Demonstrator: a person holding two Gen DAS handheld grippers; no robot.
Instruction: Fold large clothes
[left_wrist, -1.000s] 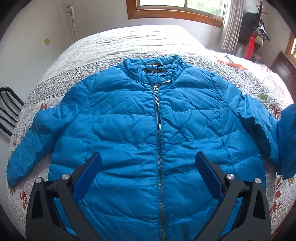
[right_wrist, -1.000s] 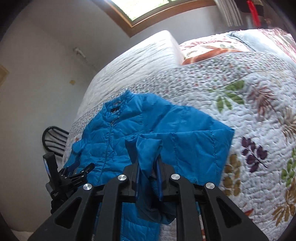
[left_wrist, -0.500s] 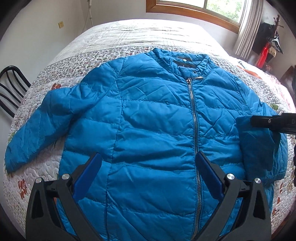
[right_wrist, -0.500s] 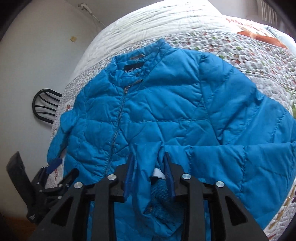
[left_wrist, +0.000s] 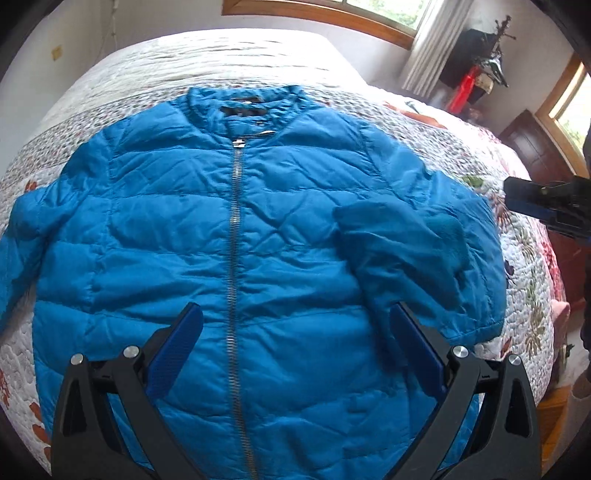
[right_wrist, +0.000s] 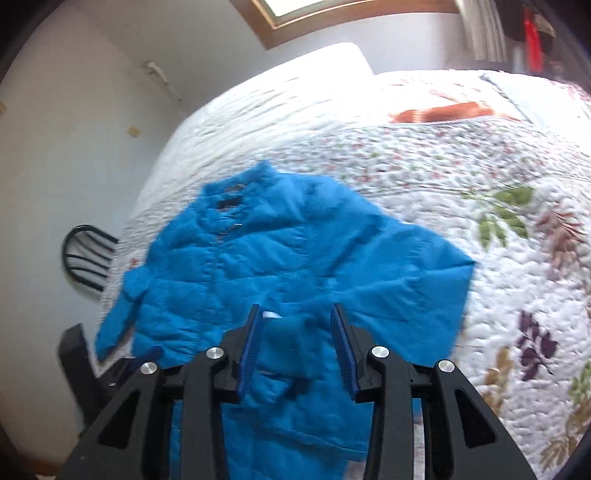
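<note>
A bed (left_wrist: 207, 62) under a flowered quilt (right_wrist: 480, 166) carries the blue jacket (left_wrist: 258, 229), laid flat, zipped, collar away, its long axis along the zipper (left_wrist: 233, 258). One sleeve (left_wrist: 417, 251) is already folded across the chest; the other sleeve (left_wrist: 22, 236) lies spread out to the far side, nearer the left tool (left_wrist: 295, 347), so I judge that hand should take it. The left tool stands wide apart and empty above the hem. The right tool (right_wrist: 297, 347) is opening, cuff loose between its pads.
</note>
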